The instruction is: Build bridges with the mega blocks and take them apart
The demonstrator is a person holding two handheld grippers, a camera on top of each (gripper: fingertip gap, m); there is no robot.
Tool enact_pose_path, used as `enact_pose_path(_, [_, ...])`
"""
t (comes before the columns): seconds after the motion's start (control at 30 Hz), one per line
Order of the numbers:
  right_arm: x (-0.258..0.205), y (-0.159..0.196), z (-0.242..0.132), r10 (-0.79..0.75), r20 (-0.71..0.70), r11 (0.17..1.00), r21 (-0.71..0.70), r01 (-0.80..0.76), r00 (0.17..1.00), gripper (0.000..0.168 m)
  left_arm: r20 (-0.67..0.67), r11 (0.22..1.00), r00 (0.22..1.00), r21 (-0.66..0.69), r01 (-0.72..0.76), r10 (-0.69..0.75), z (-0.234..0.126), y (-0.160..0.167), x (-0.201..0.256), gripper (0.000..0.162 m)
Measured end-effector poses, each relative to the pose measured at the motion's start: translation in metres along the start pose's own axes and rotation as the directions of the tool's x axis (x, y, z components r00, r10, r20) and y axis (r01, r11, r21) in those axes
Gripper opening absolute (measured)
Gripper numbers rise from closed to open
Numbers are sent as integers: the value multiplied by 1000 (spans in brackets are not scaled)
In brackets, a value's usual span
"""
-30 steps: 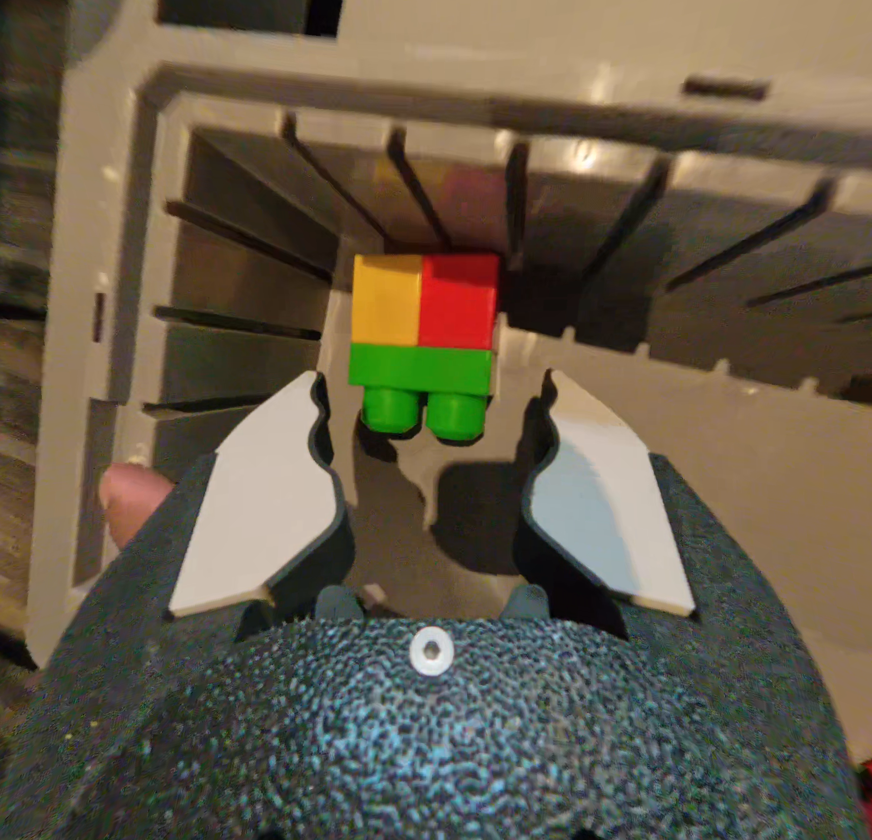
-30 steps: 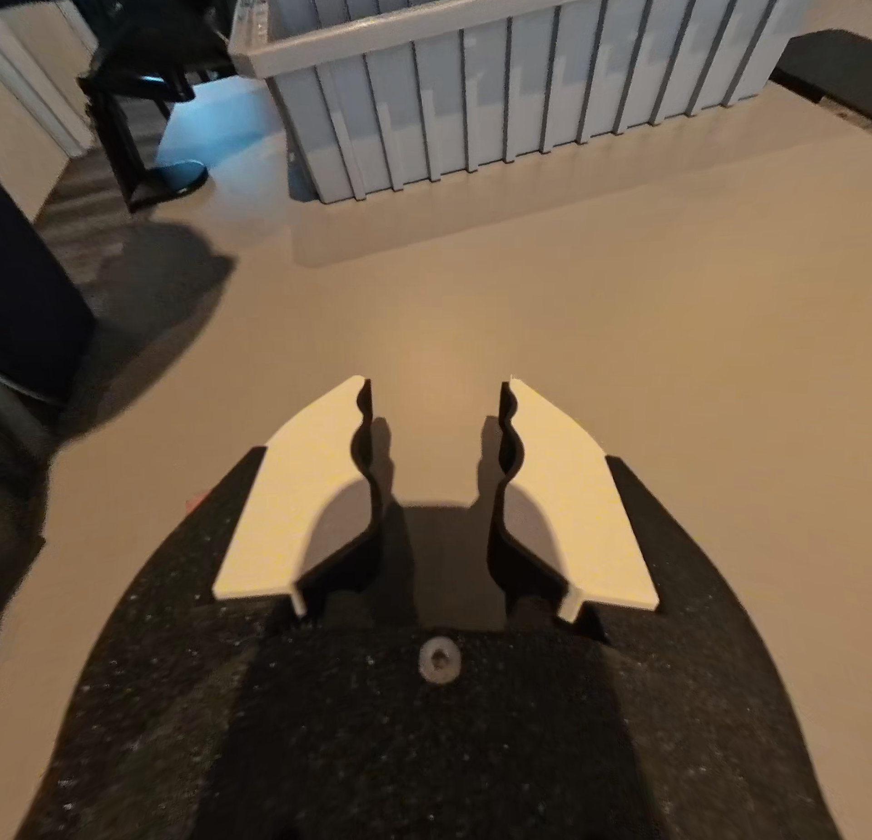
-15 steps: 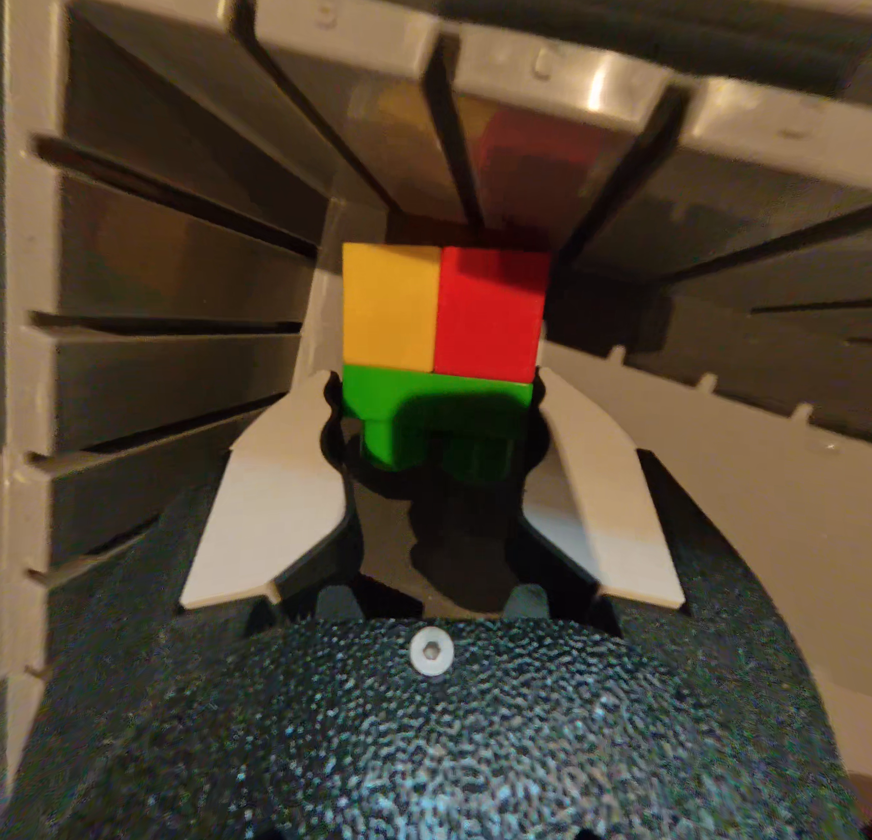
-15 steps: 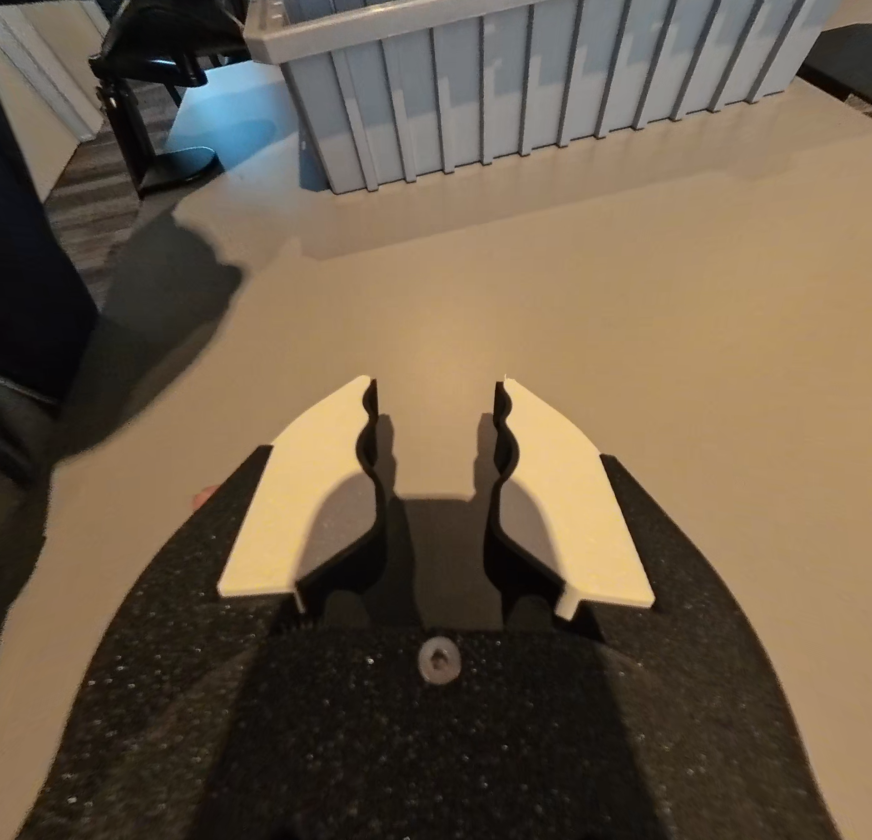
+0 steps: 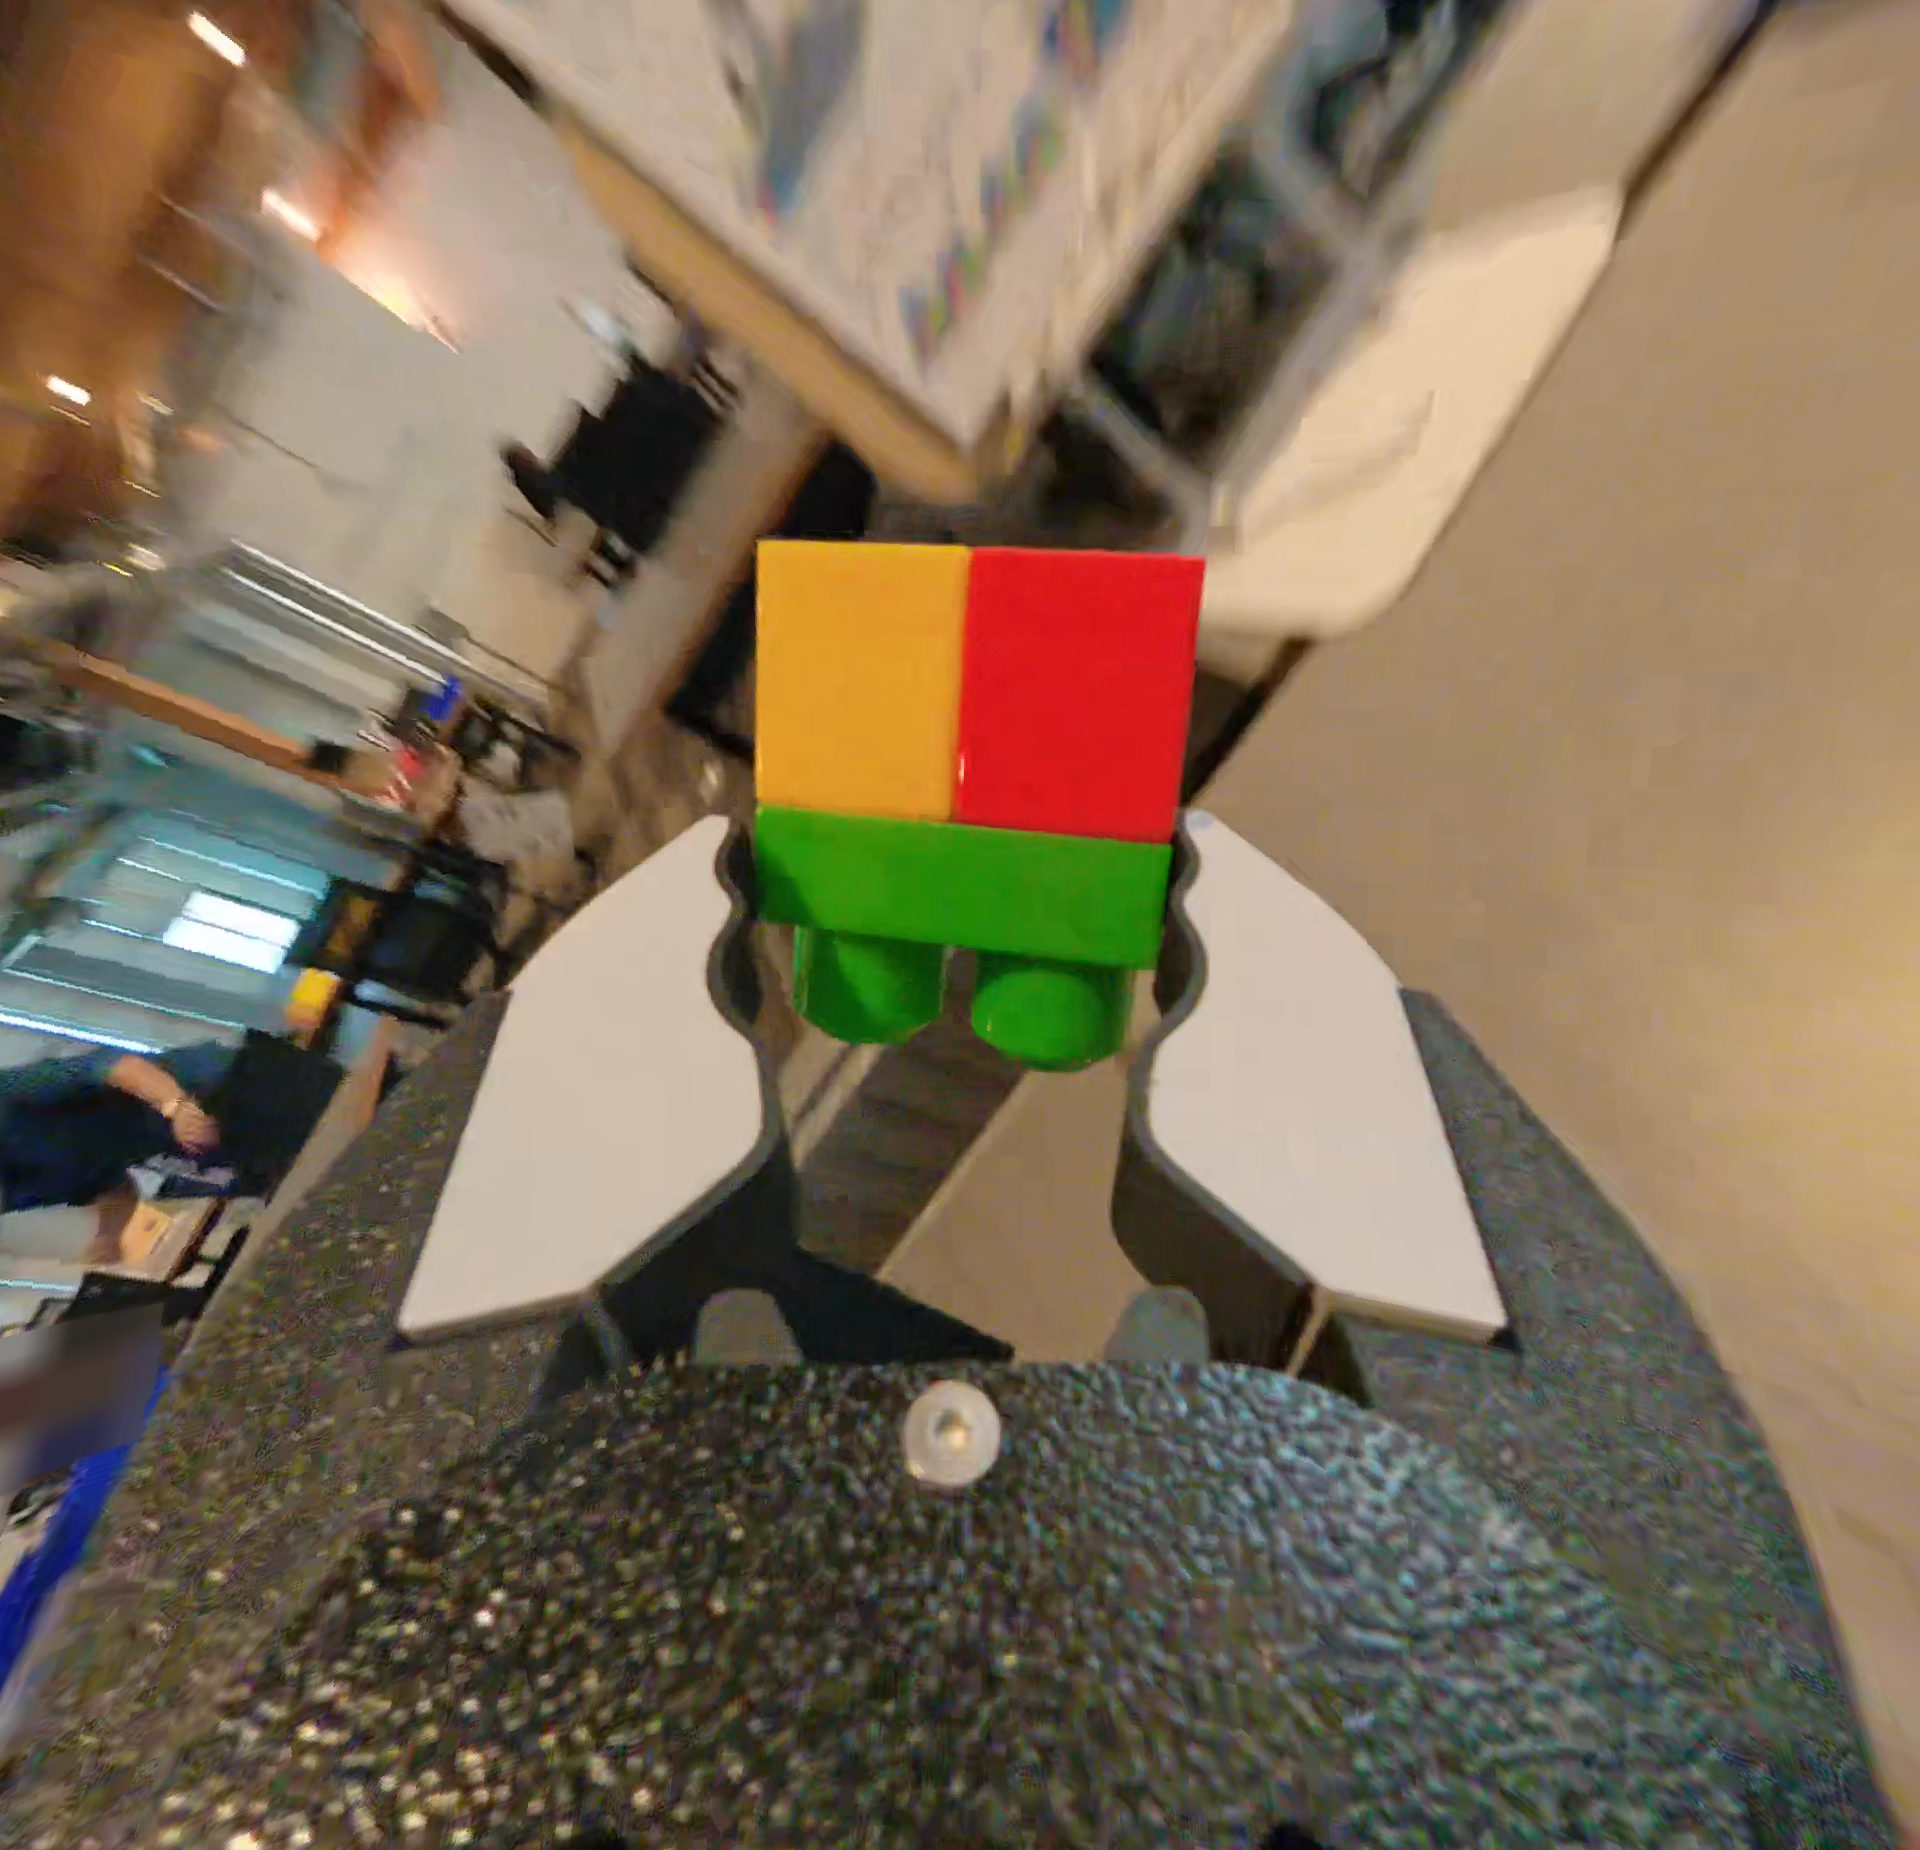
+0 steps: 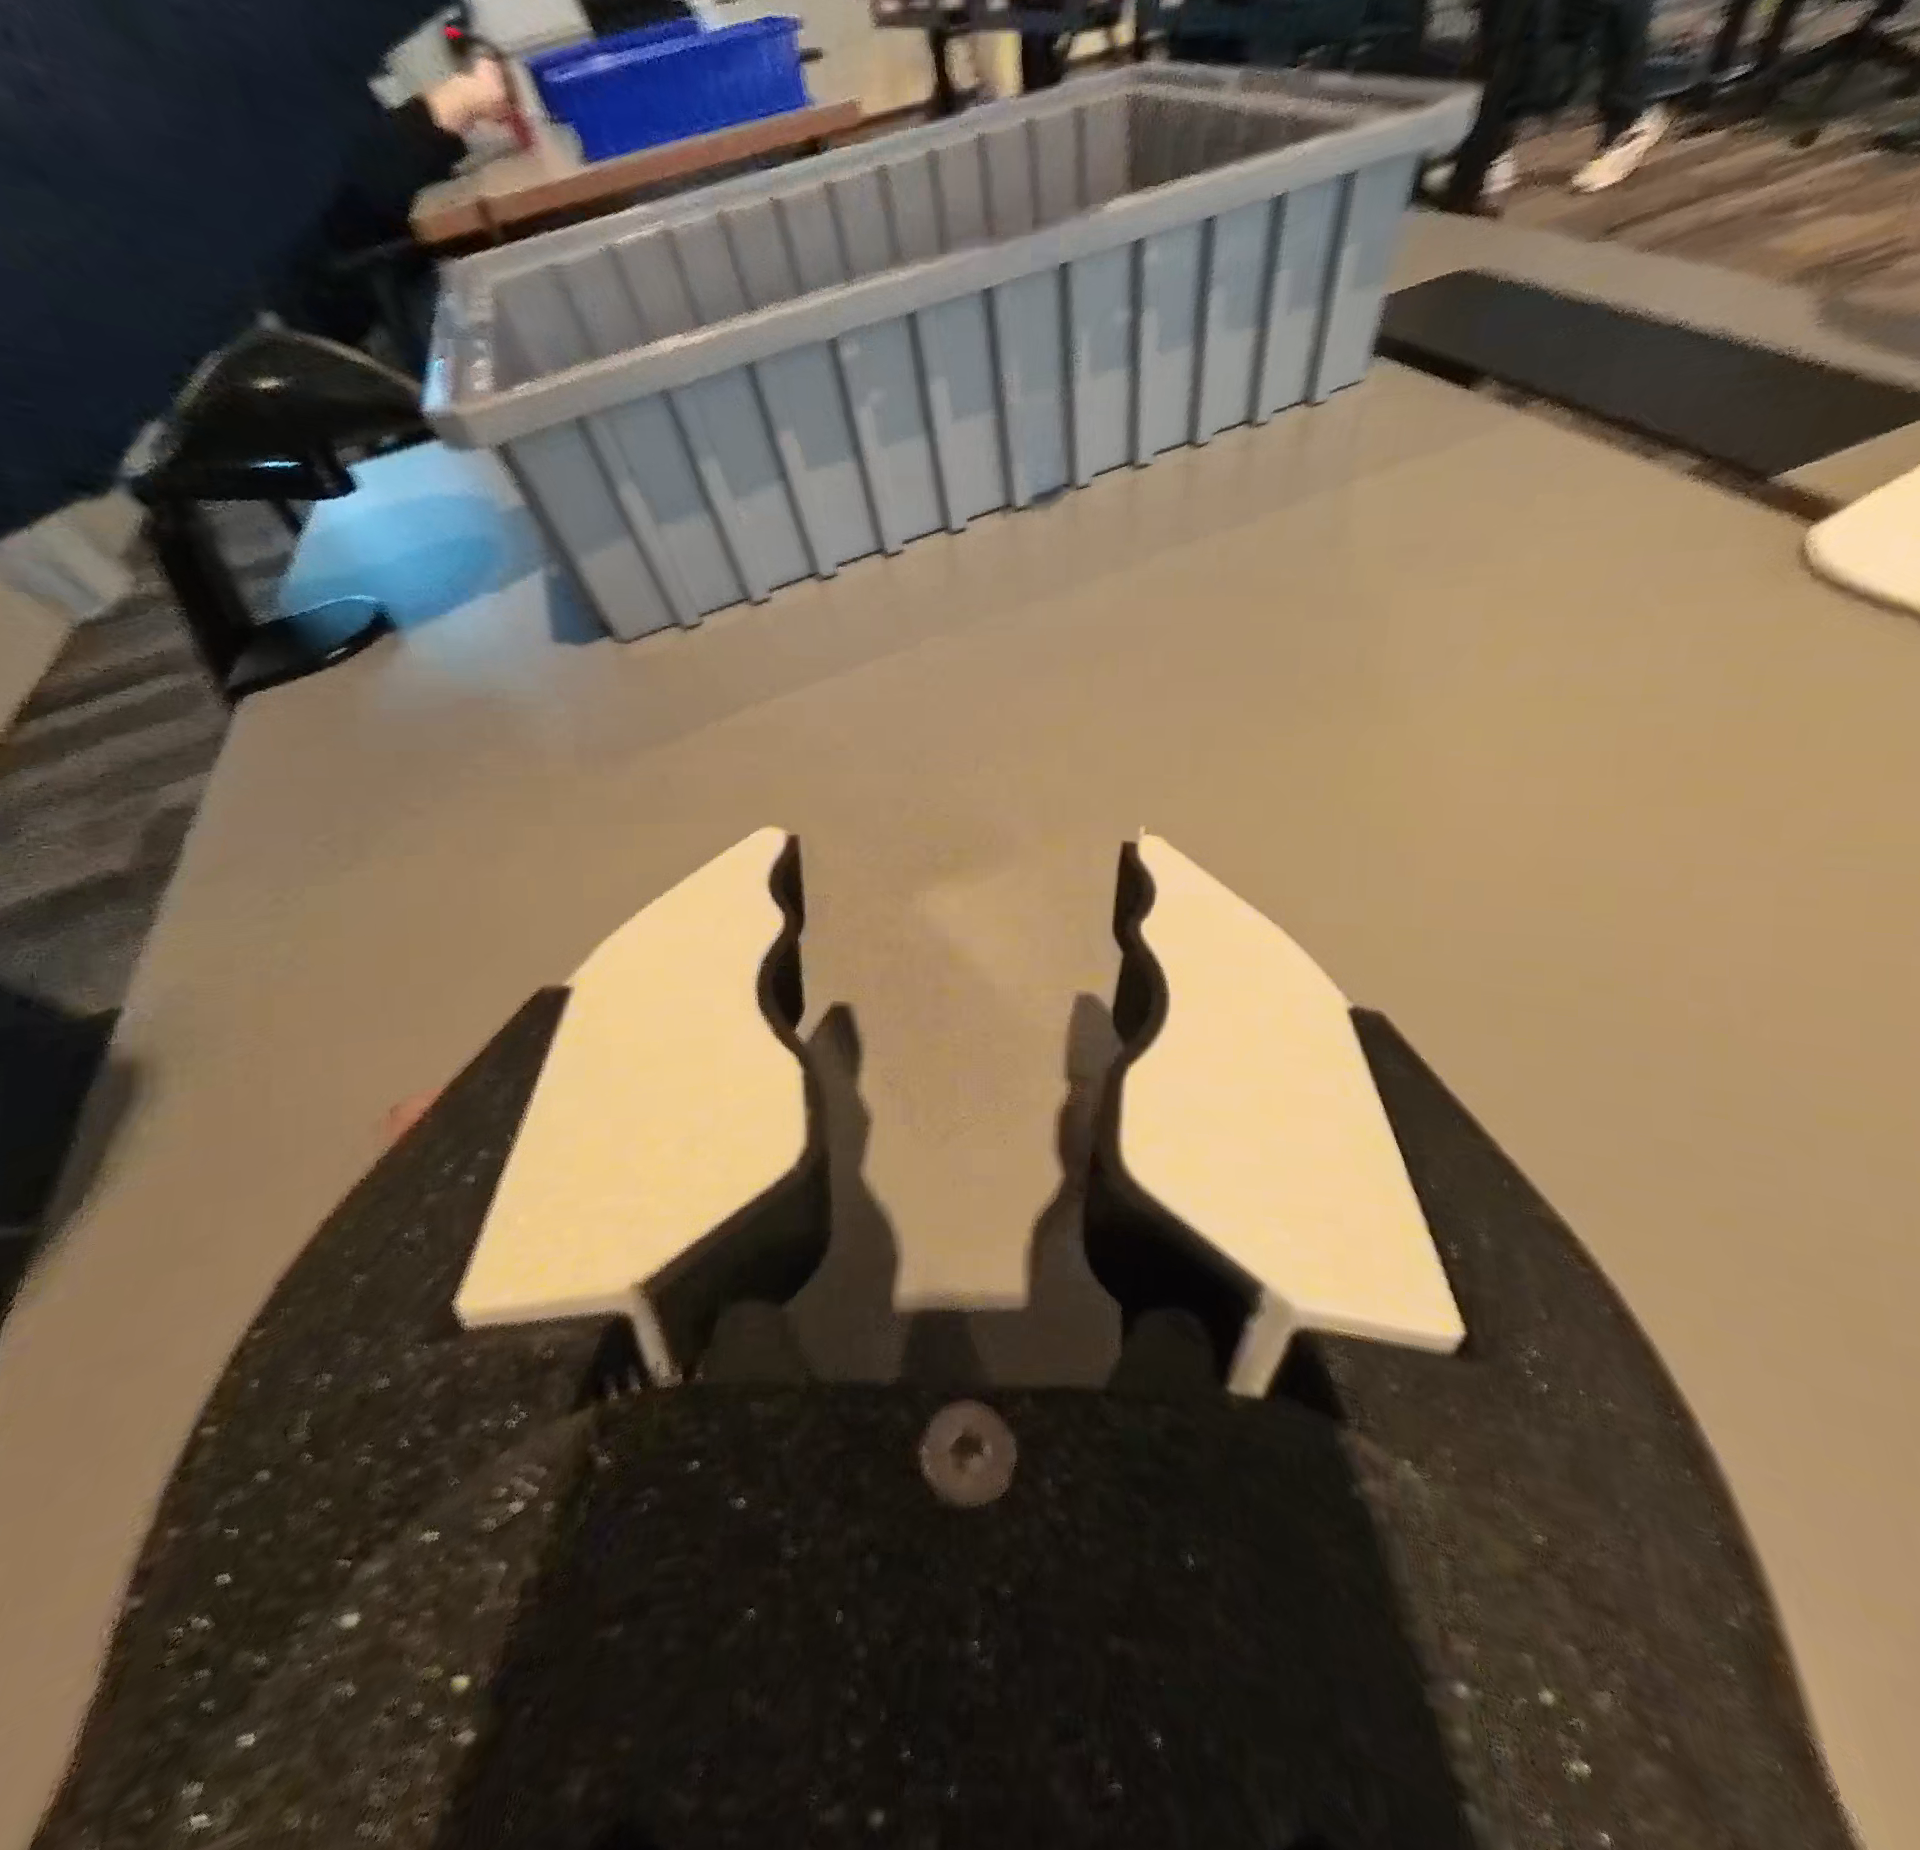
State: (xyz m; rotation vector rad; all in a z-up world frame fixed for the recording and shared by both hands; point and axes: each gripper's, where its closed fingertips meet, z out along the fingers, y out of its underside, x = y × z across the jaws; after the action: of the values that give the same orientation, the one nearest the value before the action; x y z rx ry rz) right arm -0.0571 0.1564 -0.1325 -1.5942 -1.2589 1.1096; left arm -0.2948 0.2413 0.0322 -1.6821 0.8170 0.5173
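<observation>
Green block (image 5: pixel 961 898) under yellow (image 5: pixel 860 678), red (image 5: pixel 1075 694)

Beige table (image 6: pixel 1351 761) with grey ribbed bin (image 6: pixel 935 418)

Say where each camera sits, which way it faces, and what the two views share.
Left wrist view: rides the left gripper, looking along its fingers, which clamp the green block joined to the yellow block and red block; blurred room beyond.
Right wrist view: rides the right gripper, empty and open, looking down over the table toward the grey bin.
Shared: only the beige table surface, it seems; neither shows the other gripper.
</observation>
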Motion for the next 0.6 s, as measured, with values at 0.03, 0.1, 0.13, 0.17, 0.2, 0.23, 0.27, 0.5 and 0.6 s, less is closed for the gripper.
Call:
enact_pose_path(0.03, [5,-7,-4,-14,-41,1000,14,15,999,60,43,996,998,83,40,-44,-8,-32,15,74])
enact_pose_path(0.1, [15,-29,-17,-37,-111,996,81,46,993,64,108,972,987,216,97,-123,-14,-78,53,74])
enact_pose_path(0.13, [18,-41,-24,-35,-128,991,125,52,991,66,147,959,978,262,104,-146,-11,-92,74,74])
enact_pose_path(0.17, [21,-52,-31,-27,-133,985,167,49,991,68,191,950,968,294,104,-165,-5,-100,94,74])
enact_pose_path(0.2, [24,-62,-37,-17,-130,979,201,44,991,69,209,946,962,308,103,-173,6,-102,117,74])
enact_pose_path(0.23, [27,-68,-43,-10,-129,973,225,39,992,71,217,943,961,319,94,-170,19,-102,140,74])
enact_pose_path(0.27, [32,-72,-47,-5,-130,970,241,36,992,75,220,940,964,335,69,-149,30,-102,162,74])
enact_pose_path(0.5, [61,-37,-47,165,-47,959,243,-149,985,90,104,919,984,354,-172,144,59,-97,255,74])
enact_pose_path(0.6, [64,-23,-41,201,-16,962,194,-194,980,90,37,897,984,408,-173,173,55,-98,270,74])
